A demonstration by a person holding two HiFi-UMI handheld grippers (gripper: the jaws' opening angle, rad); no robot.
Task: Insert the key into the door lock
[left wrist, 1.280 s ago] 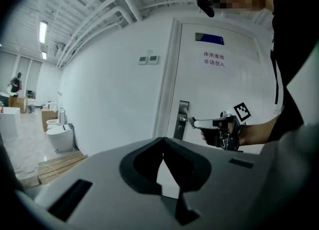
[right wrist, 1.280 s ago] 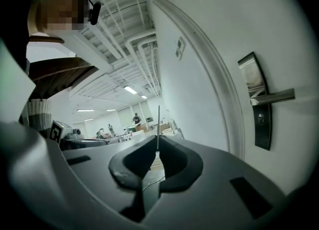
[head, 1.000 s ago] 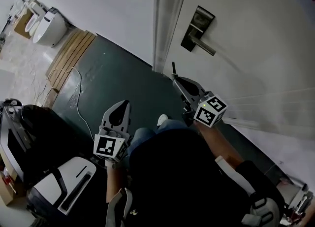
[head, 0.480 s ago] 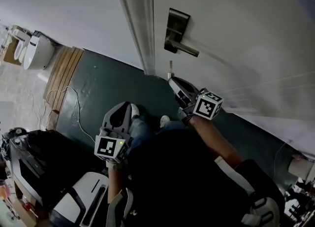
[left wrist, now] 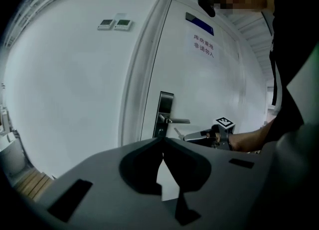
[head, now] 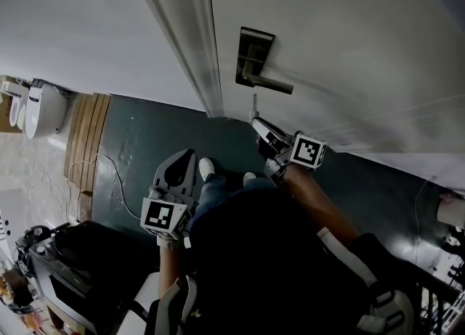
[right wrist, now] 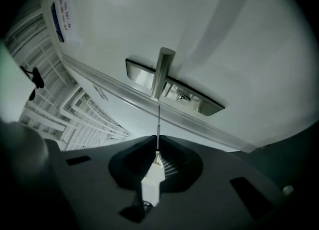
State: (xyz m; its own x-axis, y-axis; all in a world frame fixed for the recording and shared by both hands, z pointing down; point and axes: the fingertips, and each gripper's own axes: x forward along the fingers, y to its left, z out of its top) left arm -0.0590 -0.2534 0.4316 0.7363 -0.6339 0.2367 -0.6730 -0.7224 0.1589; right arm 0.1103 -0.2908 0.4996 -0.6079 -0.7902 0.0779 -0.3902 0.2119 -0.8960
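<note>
White door (head: pixel 349 35) over a dark green floor (head: pixel 160 130). The lock plate (head: pixel 251 54) sits close to the door's edge by the frame (head: pixel 189 35), w/ its lever (head: pixel 272 84) reaching across the door. My R tool (head: pixel 256 121) is clenched on the key (head: pixel 254 105), blade aimed at the plate, tip short of it, not touching. L tool (head: pixel 180 158) hangs low over the floor, jaws closed on nothing.

Risk: in the right gripper view the blade lines up w/ the lever, while the small round fitting (right wrist: pixel 183 97), prob. the keyway, lies off to one side. A push now would likely jab lever or plate, and the key could twist in my grip.

Key looks thin, straight, metal, seen edge-on; teeth too small to tell.
</note>
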